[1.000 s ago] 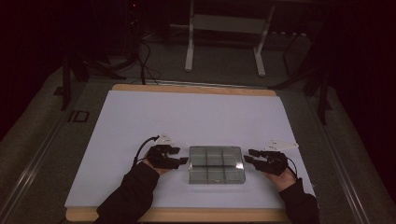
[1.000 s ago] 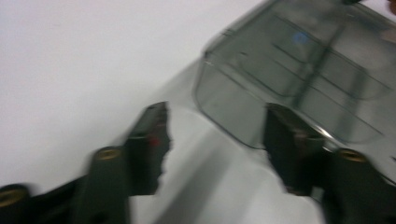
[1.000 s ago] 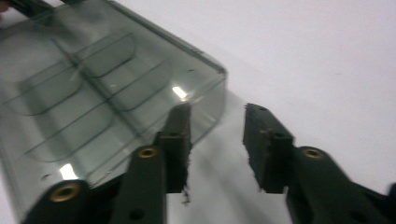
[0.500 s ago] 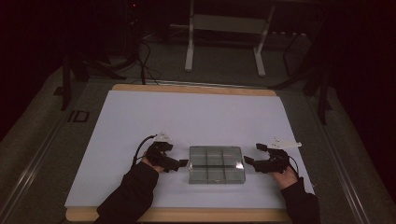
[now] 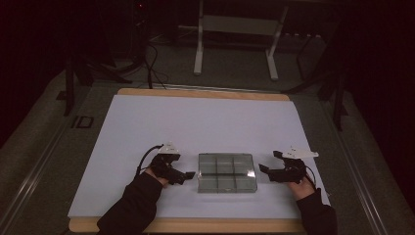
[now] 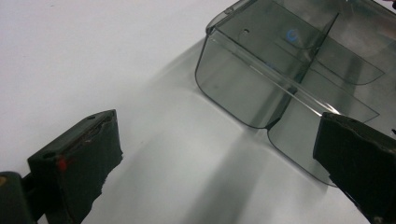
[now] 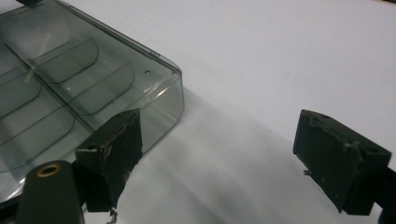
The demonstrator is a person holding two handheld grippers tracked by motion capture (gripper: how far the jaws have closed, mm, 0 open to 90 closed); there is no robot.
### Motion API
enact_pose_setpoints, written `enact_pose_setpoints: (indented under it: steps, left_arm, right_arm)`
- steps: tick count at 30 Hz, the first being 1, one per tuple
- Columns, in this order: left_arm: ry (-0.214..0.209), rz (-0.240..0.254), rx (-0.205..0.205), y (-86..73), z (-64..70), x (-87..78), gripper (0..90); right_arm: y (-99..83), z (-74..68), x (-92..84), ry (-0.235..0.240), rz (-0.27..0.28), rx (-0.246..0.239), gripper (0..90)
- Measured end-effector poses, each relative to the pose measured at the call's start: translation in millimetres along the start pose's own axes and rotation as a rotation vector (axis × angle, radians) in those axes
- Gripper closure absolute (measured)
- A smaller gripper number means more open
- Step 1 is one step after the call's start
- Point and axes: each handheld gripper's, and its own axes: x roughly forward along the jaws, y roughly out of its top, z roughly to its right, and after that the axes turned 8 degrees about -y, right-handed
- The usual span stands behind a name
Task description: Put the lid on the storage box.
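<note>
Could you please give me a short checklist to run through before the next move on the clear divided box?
1. Left hand-held gripper open with nothing between its pads: ok; its jaws have just been opening and stand wide apart.
2. Right hand-held gripper open and empty: ok; its jaws have just been opening too.
3. Clear divided box resting flat on the white table sheet, between the two grippers: ok.
4. Both grippers apart from the box walls: ok for the right; cannot tell for the left, whose tip sits right at the box's edge in the high view.
5. Box compartments empty: ok, as far as the smoky plastic shows.
</note>
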Motion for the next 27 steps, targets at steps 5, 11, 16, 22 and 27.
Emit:
enact_pose_setpoints:
  steps: [5, 11, 16, 22, 27]
  left_arm:
    - [0.013, -0.008, 0.000, -5.1, -0.9, -5.9, 2.5]
    - [0.026, -0.003, -0.013, -11.4, -1.4, -12.3, 2.5]
    - [0.036, -0.004, -0.015, -16.2, -1.3, -18.3, 2.5]
    - [0.062, -0.012, -0.019, -24.2, -1.0, -22.6, 2.5]
    - [0.089, -0.014, -0.023, -30.0, -0.7, -28.4, 2.5]
  right_arm:
    - [-4.9, 1.7, -3.4, -0.018, -0.005, -0.002, 15.5]
    - [-10.9, 3.5, -7.3, -0.038, -0.014, -0.010, 15.5]
    - [-16.0, 5.7, -11.2, -0.048, -0.020, 0.001, 15.5]
    - [-23.1, 6.7, -18.5, -0.064, -0.032, 0.004, 15.8]
    - [-30.2, 6.7, -24.8, -0.090, -0.036, 0.008, 15.7]
